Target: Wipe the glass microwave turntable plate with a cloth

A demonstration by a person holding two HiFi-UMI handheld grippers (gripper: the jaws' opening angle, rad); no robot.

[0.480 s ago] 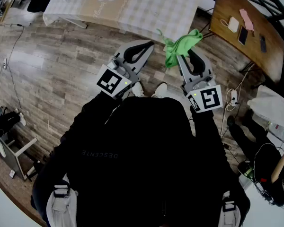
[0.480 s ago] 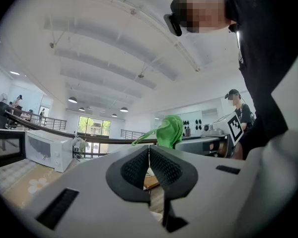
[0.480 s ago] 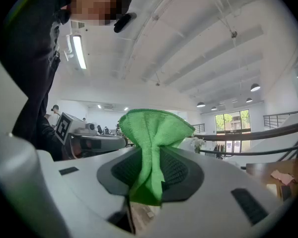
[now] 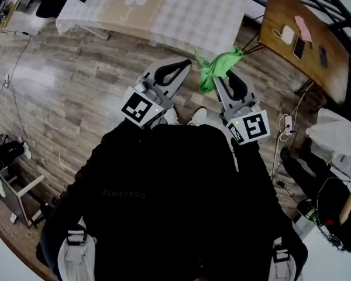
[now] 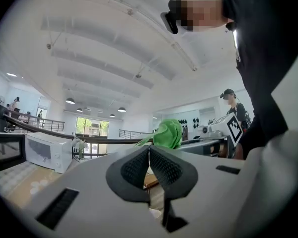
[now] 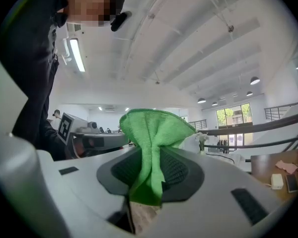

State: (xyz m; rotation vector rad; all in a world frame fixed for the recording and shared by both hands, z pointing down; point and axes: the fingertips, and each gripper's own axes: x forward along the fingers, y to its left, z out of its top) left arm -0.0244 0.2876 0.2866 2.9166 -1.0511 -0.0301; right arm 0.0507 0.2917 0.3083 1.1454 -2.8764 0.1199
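Head view: right gripper (image 4: 217, 79), clamping the green cloth (image 4: 219, 63), had drifted left. Left gripper (image 4: 187, 64) sat closed, empty (no plate visible; wiping unstarted).

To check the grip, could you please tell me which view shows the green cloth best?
The right gripper view: the green cloth sits close, clamped by the right gripper. The head view shows it small, from above; the left gripper view shows only a bunch beyond the shut left gripper.
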